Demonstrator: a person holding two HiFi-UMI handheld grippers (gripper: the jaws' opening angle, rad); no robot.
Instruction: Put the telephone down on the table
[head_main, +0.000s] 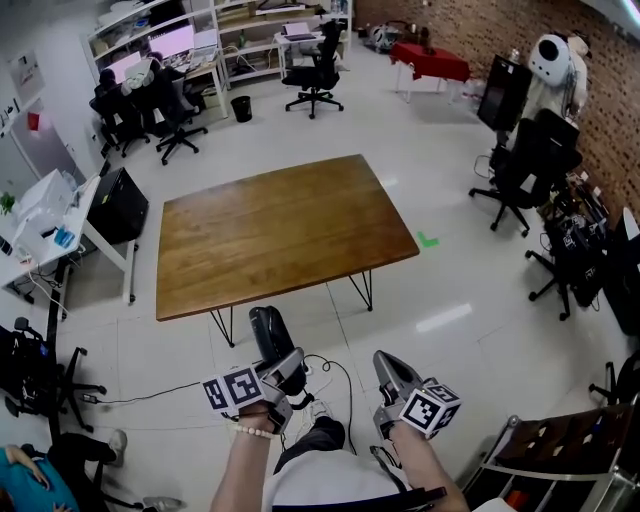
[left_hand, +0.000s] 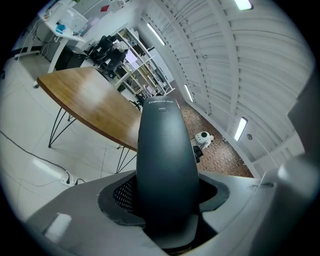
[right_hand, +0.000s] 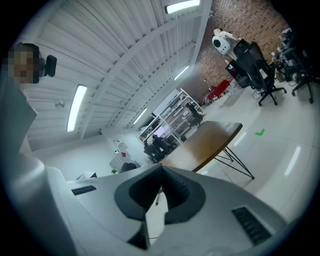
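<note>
holding: telephone (head_main: 268, 335) clamped in the left claw (head_main: 285, 375), poking out past the tips
where: up over the floor, just short of the wooden bench (head_main: 280, 230)
right claw (head_main: 390, 368): tips pressed together, empty

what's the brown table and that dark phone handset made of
Brown rectangular table top: looks like wood, grain streaks, soft sheen. Its thin black hairpin legs: probably metal rod. Dark grey telephone handset: likely moulded plastic, smooth matte shell.

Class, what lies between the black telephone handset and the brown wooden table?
Head view: only pale tiled floor separates the black telephone handset from the brown wooden table.
</note>
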